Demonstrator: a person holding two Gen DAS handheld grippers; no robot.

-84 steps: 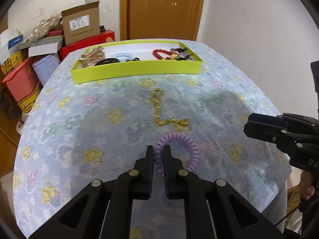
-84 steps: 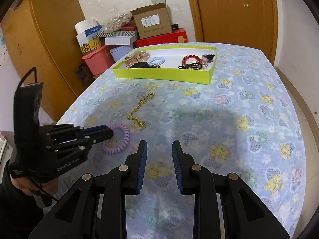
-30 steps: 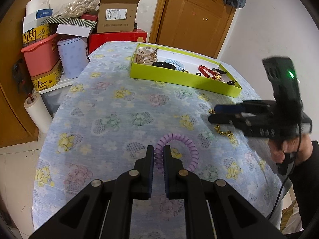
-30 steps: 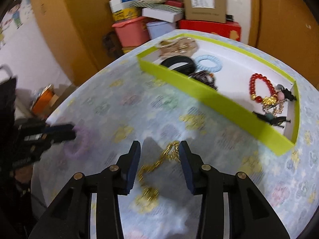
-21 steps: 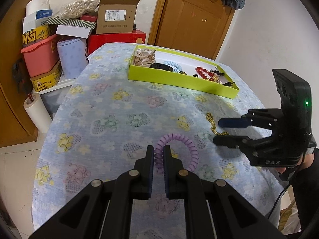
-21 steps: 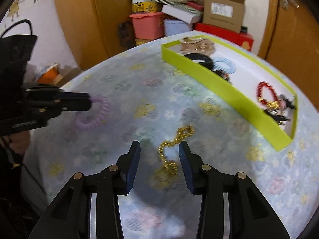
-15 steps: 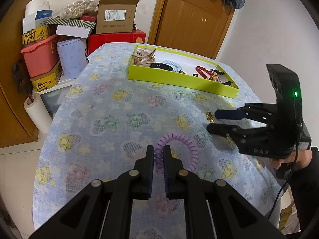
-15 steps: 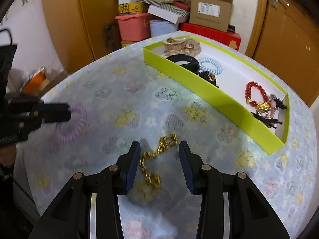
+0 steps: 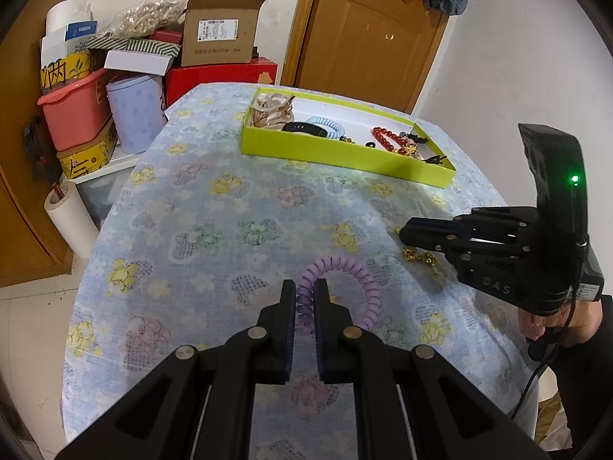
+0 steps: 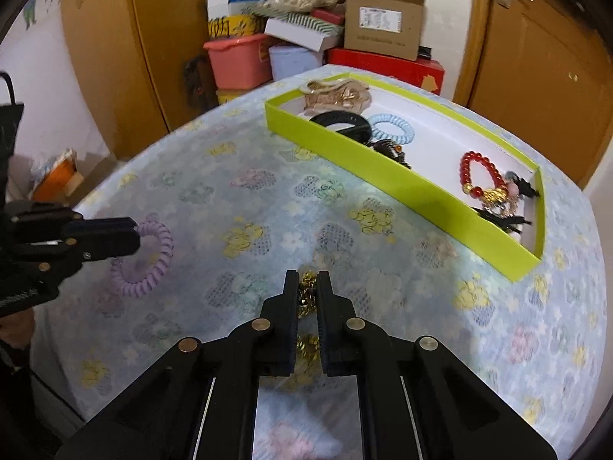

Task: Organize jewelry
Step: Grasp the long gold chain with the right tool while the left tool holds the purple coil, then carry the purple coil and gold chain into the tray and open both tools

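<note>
My left gripper point(image 9: 305, 291) is shut on a purple spiral hair tie point(image 9: 345, 268), held just over the flowered tablecloth; it also shows in the right wrist view point(image 10: 147, 257). My right gripper point(image 10: 307, 281) is shut on a gold chain point(image 10: 306, 299), part of which lies on the cloth below the fingers. In the left wrist view the right gripper point(image 9: 406, 234) covers most of the chain point(image 9: 419, 256). A lime-green tray point(image 10: 387, 168) at the table's far side holds a blue spiral tie point(image 10: 392, 126), a red bead bracelet point(image 10: 479, 172) and other pieces.
Boxes, a pink tub point(image 9: 72, 107) and a lavender canister point(image 9: 132, 115) are stacked beyond the table's far left edge. A wooden door point(image 9: 367, 34) stands behind the tray. A paper roll point(image 9: 67, 214) leans by the cabinet on the left.
My right gripper has closed on the gold chain; half a second ago it was open above it. My left gripper still holds the purple hair tie in place.
</note>
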